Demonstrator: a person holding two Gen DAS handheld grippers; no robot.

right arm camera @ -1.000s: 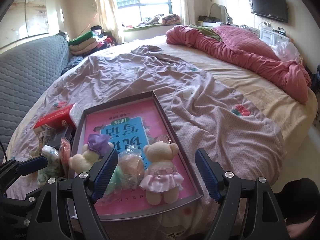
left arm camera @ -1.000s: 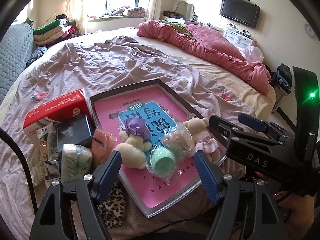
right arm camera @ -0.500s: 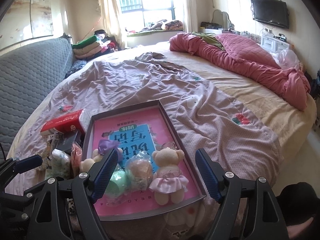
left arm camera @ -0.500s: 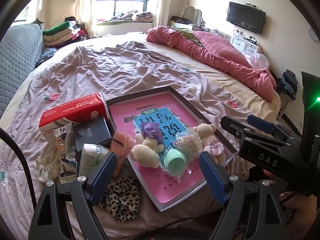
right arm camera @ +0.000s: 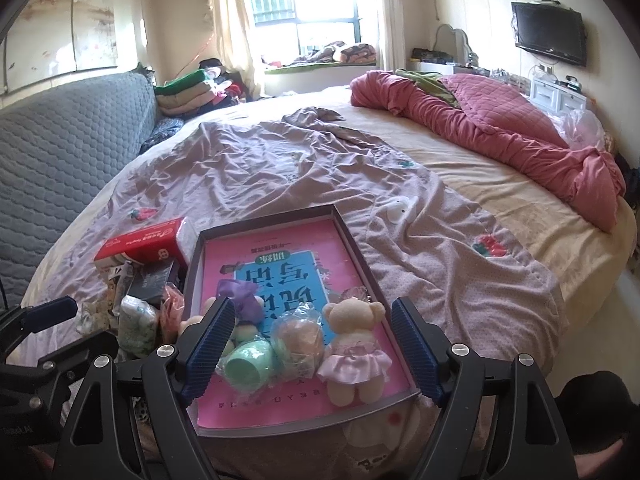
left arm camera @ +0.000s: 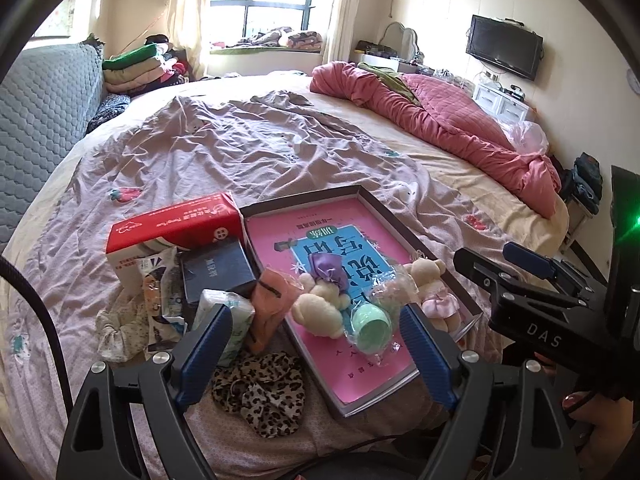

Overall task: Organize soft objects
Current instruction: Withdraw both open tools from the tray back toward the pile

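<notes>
Both grippers, left [left arm camera: 312, 350] & right [right arm camera: 312, 346], were wide open, holding nothing, hovering above the bed [right arm camera: 500, 208]. Vs. 1 s ago they had pulled back; more bed showed. Ahead of right gripper: pink-skirt bear [right arm camera: 354, 350] in tray [right arm camera: 356, 248]; leopard scrunchie [left arm camera: 260, 390] lay below left gripper.

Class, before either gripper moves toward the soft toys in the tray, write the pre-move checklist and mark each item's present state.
1. Left gripper open, nothing held: ok.
2. Right gripper open, nothing held: ok.
3. Pink-skirted teddy bear unobstructed from above: ok.
4. Bagged green ball clear of neighbours: not ok, it touches the purple-hatted teddy.
5. Tray fully supported at the bed's edge: cannot tell.
</notes>
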